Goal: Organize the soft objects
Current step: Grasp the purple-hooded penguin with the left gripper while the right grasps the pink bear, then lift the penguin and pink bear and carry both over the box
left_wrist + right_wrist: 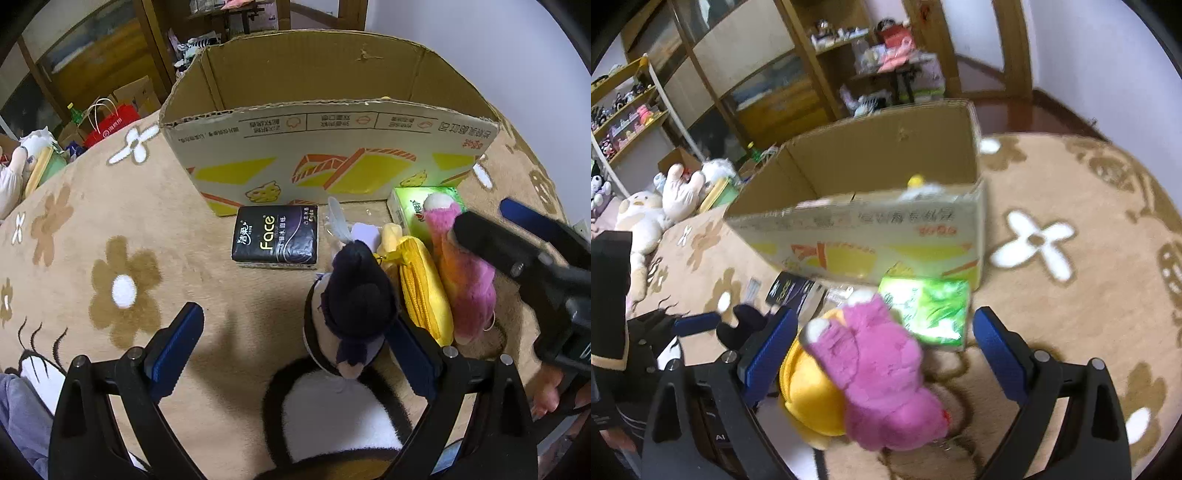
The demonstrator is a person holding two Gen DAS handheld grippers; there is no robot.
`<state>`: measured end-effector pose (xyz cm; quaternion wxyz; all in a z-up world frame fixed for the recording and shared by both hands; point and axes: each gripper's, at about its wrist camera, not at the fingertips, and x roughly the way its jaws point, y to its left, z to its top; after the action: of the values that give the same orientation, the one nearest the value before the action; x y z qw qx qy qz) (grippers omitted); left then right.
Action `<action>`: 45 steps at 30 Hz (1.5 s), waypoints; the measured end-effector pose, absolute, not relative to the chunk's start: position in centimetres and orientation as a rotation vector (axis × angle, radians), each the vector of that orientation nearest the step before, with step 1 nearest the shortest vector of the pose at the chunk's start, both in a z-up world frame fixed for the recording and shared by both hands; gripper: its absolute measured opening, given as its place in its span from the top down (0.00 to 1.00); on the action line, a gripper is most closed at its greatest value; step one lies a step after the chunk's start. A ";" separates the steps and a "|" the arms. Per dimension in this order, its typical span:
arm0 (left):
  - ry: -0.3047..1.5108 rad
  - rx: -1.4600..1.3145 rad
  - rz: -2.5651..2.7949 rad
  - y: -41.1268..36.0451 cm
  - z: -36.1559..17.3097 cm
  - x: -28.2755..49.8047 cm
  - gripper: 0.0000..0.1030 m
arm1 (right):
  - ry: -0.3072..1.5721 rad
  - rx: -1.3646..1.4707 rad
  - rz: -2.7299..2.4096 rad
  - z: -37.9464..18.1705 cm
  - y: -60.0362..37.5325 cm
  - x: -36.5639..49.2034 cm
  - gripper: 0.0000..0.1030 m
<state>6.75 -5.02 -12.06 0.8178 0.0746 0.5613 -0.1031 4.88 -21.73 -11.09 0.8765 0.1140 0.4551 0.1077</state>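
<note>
My left gripper (295, 343) is open on the beige flower blanket, its right finger beside a dark navy and white plush doll (354, 302). To the right lie a yellow plush (424, 288) and a pink plush (465, 273). My right gripper (886, 350) is open, its fingers astride the pink plush (882, 373), with the yellow plush (809, 391) by its left finger. The open cardboard box (332, 155) stands behind, with something yellow and white inside (918, 186). A black tissue pack (275, 240) and a green tissue pack (931, 314) lie before the box.
A white and black fluffy patch (332, 413) lies under the left gripper. Plush toys (646, 218) sit at the blanket's left edge. Shelves and a cabinet (768, 81) stand behind. A red bag (109, 125) is on the floor beyond the blanket.
</note>
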 end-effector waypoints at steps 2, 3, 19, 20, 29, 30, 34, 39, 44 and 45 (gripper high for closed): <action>1.205 0.151 -0.221 -4.9 -12.2 6.8 0.07 | 0.973 0.255 0.246 -11.6 -21.6 5.2 0.20; 1.206 0.141 -0.224 -4.8 -12.2 6.9 0.07 | 0.988 0.265 0.254 -11.9 -21.6 5.4 0.22; 1.145 0.081 -0.366 -5.5 -11.4 6.6 0.71 | 1.014 0.268 0.280 -12.8 -20.1 5.6 0.41; 1.143 0.081 -0.367 -5.4 -11.3 6.6 0.72 | 1.006 0.259 0.278 -12.7 -19.9 5.6 0.42; 1.136 0.065 -0.351 -5.0 -11.0 6.0 0.73 | 0.942 0.269 0.259 -11.4 -21.2 4.8 0.80; 1.134 0.066 -0.347 -5.0 -11.0 5.9 0.73 | 0.942 0.272 0.259 -11.3 -21.3 4.8 0.80; 1.112 0.073 -0.337 -4.9 -10.5 5.4 0.73 | 0.921 0.254 0.226 -10.8 -21.4 4.5 0.81; 1.078 0.090 -0.323 -4.6 -9.8 4.4 0.73 | 0.897 0.264 0.197 -10.3 -22.3 3.7 0.82; 1.039 0.108 -0.296 -4.5 -8.9 3.7 0.73 | 0.827 0.242 0.154 -8.3 -23.2 2.3 0.82; 1.024 0.110 -0.285 -4.4 -8.6 3.5 0.73 | 0.812 0.243 0.152 -7.9 -23.4 2.1 0.82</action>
<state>3.54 -4.35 -8.55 0.8606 0.0526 0.4879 -0.1359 2.09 -23.37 -7.92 0.9088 0.1179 0.3935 0.0737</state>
